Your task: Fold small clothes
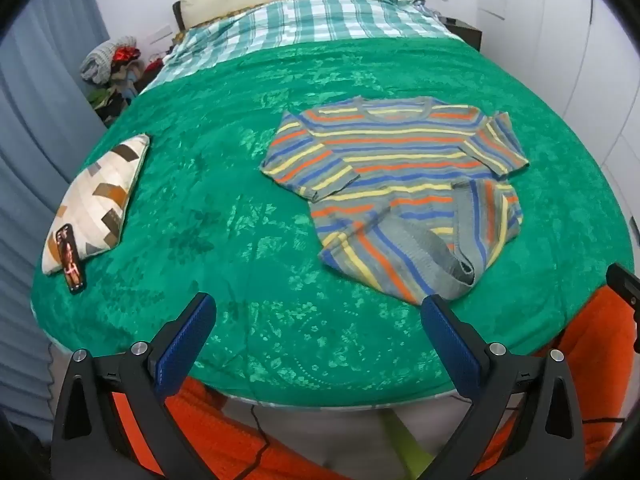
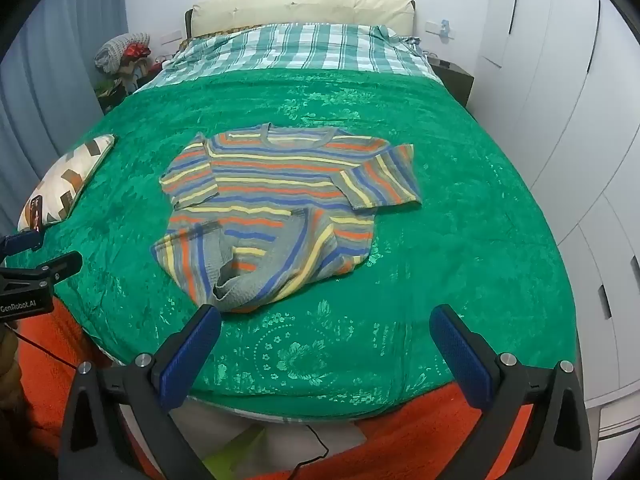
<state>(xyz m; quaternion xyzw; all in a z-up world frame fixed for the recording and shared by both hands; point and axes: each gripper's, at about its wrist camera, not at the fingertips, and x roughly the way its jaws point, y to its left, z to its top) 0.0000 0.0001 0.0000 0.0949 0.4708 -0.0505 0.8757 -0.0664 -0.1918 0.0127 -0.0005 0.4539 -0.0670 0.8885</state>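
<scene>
Holding both tools above the near edge of the bed (image 2: 460, 200), we keep the left gripper (image 1: 318, 320) and the right gripper (image 2: 326, 330) with jaws spread wide and nothing between them. Our striped sweater (image 2: 280, 204) lies face up on the green blanket (image 1: 224, 208), neckline toward the headboard, both sleeves folded in over the chest, its hem rumpled and partly turned up toward us. A patterned cushion (image 1: 100, 196) sits well apart at the left edge, with a phone (image 1: 71, 258) leaning against it.
</scene>
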